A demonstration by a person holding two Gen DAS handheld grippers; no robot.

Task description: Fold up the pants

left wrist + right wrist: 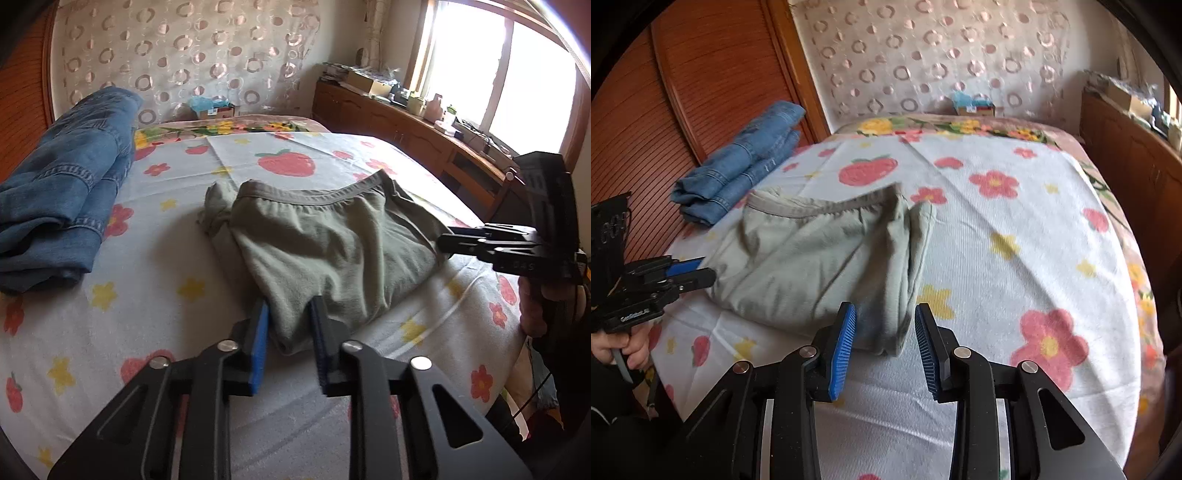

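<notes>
Item: pants (332, 240), grey-green soft knit with a darker ribbed waistband.
- Condition: folded into a thick, roughly square bundle. Waistband on the far side, curving across the top. Surface creased. A loose lump of fabric sticks out at the far left corner in the left wrist view.
- Location: centre of the bed (184, 177), lying flat on a white sheet printed with strawberries and red and yellow flowers.

Left claw (290, 325): bottom centre of its own view. The blue pads sit either side of the bundle's near corner and pinch the fabric between them. In the right wrist view it shows at the left edge, with its tips at the bundle's side.

Right claw (886, 332): spread. The other near corner of the pants lies between the pads, with white sheet visible between the fabric and the right-hand pad.

Also present: folded blue jeans (66, 192), left of frame, apart from the pants. Beyond are a ring-patterned curtain (177, 55), a wooden cabinet (406, 133) under a bright window, and a small box (216, 109) past the bed.

Obscured:
- The bundle's inner layers and leg ends cannot be seen.
- The items on top of the cabinet are too small and glare-washed to identify.
- The person holding the claws is cut off at the frame edges, showing only a hand (532, 306) and a dark sleeve.
</notes>
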